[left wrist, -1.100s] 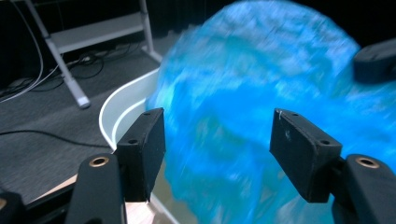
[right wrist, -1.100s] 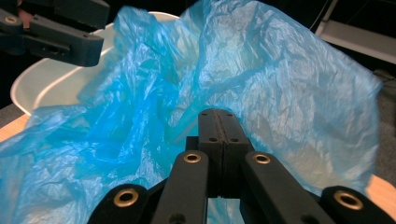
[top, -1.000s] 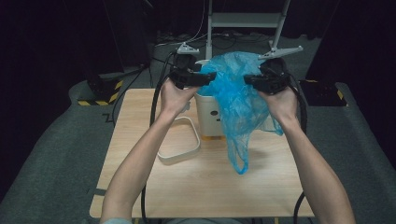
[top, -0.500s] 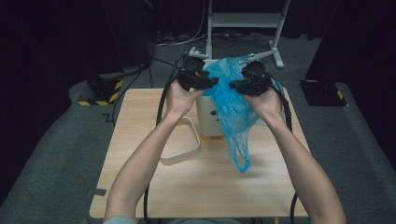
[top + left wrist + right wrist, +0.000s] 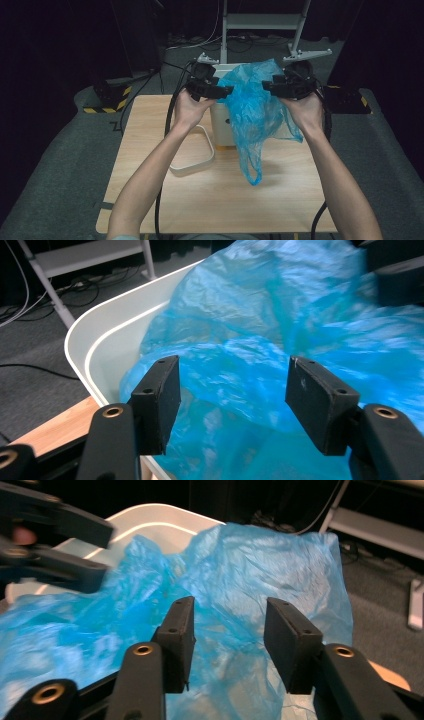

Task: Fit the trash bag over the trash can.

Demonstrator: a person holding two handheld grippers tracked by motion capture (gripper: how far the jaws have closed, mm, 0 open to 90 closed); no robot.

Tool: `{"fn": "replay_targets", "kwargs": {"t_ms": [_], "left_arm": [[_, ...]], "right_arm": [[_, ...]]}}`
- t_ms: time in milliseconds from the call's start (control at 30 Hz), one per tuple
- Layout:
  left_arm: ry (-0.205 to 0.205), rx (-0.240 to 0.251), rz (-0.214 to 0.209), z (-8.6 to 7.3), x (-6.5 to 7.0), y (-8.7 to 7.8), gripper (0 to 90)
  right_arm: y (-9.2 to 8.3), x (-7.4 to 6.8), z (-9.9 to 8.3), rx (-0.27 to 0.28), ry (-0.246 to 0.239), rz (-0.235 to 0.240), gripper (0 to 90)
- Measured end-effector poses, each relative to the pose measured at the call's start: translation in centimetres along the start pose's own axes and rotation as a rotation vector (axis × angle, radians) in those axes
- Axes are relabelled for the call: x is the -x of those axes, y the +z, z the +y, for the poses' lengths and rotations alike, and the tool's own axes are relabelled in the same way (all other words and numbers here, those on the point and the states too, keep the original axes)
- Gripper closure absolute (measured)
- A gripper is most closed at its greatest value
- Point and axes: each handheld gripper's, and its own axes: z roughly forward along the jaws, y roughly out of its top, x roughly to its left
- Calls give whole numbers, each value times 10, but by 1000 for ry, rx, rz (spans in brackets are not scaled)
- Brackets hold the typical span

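Observation:
A thin blue plastic bag [image 5: 255, 112] is draped over a white bin [image 5: 222, 127] at the table's far edge, with one end hanging down the bin's front. My left gripper [image 5: 227, 91] is at the bag's left upper edge. Its jaws have just been opening, and in the left gripper view [image 5: 232, 377] they stand open with bag film in the gap and the pads clear of it. My right gripper [image 5: 267, 86] is at the bag's right upper edge. Its jaws [image 5: 230, 617] have also just been opening and are apart over the crumpled film.
A white rounded frame [image 5: 192, 157] lies flat on the wooden table [image 5: 200, 200] to the left of the bin. Behind the table are a metal stand [image 5: 260, 22] and cables on the floor. The bin's rim [image 5: 100, 327] curves past the bag's left.
The right hand moved left toward the left gripper, then back out to the right. The bag now hangs a little wider over the bin.

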Motion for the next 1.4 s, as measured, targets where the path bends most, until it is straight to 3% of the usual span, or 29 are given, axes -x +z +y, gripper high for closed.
{"fn": "replay_targets", "kwargs": {"t_ms": [200,233,333,500,800,1067,1200,1233,1333,1400], "left_arm": [[-1,19,-46,-3,11,-15,367],[5,21,-54,-3,15,-19,366],[11,18,-64,-3,18,-21,366],[76,-16,-54,-2,33,-18,383],[102,-16,-106,-4,36,-16,659],[124,-36,-131,-7,30,-20,868],[128,-42,-126,-8,27,-22,898],[132,-43,-117,-8,25,-24,898],[118,-25,-113,-10,22,-29,895],[101,-6,-124,-10,21,-31,804]], "right_arm": [[17,1,-3,-37,12,26,665],[19,-2,-2,-32,-7,-2,736],[19,-3,-2,-27,-30,-16,798],[13,-5,-1,-10,-55,-40,891],[13,-15,6,-7,-71,12,896],[36,-29,7,-60,-73,80,894],[41,-31,6,-82,-68,92,858],[41,-30,5,-78,-58,100,797],[33,-26,5,-52,-33,113,733],[28,-25,6,-41,-30,110,717]]}}
